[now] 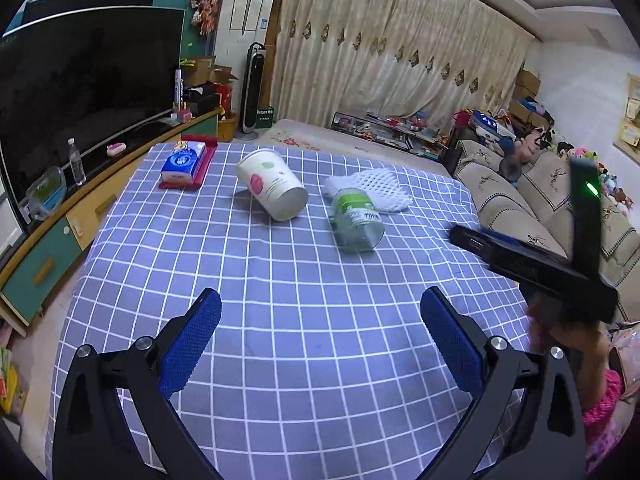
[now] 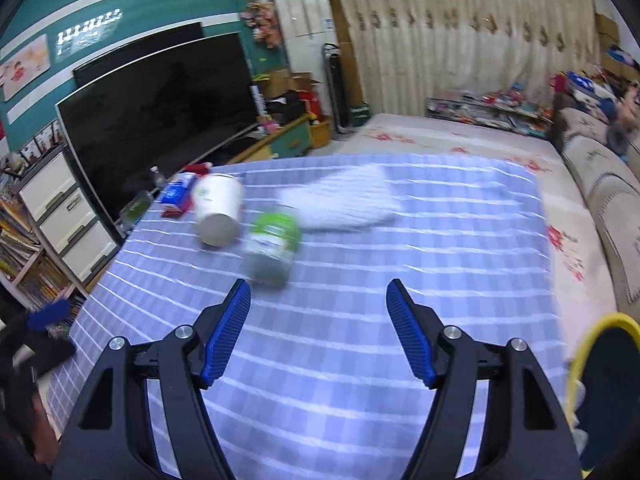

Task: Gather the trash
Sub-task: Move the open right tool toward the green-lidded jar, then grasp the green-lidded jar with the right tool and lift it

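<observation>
A white paper cup (image 1: 272,188) lies on its side on the blue checked tablecloth (image 1: 280,300). To its right lies a clear bottle with a green label (image 1: 356,216), partly on a white foam net (image 1: 380,184). My left gripper (image 1: 320,320) hovers open over the near cloth, nothing between its blue pads. My right gripper (image 1: 460,236) reaches in from the right, held by a hand. In the blurred right wrist view the cup (image 2: 218,210), the bottle (image 2: 272,244) and the net (image 2: 348,200) lie ahead of the right gripper (image 2: 318,320), which is open and holds nothing.
A blue tissue pack (image 1: 184,160) rests on a red tray at the table's far left corner. A television and low cabinet (image 1: 48,256) run along the left, a sofa (image 1: 520,208) along the right. A yellow-rimmed bin (image 2: 576,350) stands at the near right.
</observation>
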`<state>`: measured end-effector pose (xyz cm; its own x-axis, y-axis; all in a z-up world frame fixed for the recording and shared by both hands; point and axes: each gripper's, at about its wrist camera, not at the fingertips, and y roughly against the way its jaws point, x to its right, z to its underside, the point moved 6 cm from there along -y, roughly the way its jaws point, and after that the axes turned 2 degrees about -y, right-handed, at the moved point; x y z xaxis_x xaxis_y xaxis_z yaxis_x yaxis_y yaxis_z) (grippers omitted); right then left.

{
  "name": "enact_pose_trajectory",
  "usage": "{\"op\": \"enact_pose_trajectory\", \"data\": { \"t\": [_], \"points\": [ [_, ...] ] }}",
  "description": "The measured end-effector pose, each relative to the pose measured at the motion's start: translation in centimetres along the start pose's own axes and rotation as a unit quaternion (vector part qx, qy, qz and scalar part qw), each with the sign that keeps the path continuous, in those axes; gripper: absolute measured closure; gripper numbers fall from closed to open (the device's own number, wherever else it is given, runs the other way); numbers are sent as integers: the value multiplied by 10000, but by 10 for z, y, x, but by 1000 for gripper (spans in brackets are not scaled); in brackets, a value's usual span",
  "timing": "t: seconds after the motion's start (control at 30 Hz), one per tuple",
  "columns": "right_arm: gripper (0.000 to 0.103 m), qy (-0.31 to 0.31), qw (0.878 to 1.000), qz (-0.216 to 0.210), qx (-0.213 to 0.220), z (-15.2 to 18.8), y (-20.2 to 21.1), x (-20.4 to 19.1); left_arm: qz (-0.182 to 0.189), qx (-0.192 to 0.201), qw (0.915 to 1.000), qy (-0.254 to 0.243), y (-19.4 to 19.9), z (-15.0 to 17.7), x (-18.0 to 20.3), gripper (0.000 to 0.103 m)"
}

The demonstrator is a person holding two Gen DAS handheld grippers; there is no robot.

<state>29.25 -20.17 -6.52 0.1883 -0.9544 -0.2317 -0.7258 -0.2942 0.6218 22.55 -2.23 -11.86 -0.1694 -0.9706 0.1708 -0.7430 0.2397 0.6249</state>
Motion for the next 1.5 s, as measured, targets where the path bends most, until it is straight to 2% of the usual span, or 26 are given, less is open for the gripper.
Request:
{"op": "enact_pose_trajectory", "data": {
  "t": [0.17,0.5,0.6,0.63,0.73,0.93,1.03,1.13,1.33,1.5],
  "points": [
    [33,86,9996,129,-243,-10,-55,-37,105,-49,9999,6,-3,5,2,5],
    [34,8,9950,431,-904,-8,-125,-38,266,-139,9993,214,-9,15,-14,5],
    [55,60,9942,545,-921,-7,-130,-38,275,-167,9993,210,-11,18,-13,5],
    [55,39,9942,531,-937,-7,-130,-37,277,-179,9992,207,-11,20,-13,5],
    [56,43,9951,449,-879,-8,-121,-38,259,-221,9992,195,-13,22,-11,5],
    [56,81,9977,290,-600,-7,-73,-34,312,-293,9990,160,-18,25,-4,5],
    [56,-43,9986,260,-463,-2,-44,-20,334,-279,9990,88,-19,25,4,5],
    [56,-177,9986,404,-277,4,-15,5,396,-277,9988,37,-19,25,11,5],
    [56,-788,9911,1068,21,28,50,97,479,-389,9981,-93,-27,25,32,5],
    [56,-1420,9709,1927,59,59,97,197,527,-462,9974,-193,-37,23,52,5]
  ]
}}
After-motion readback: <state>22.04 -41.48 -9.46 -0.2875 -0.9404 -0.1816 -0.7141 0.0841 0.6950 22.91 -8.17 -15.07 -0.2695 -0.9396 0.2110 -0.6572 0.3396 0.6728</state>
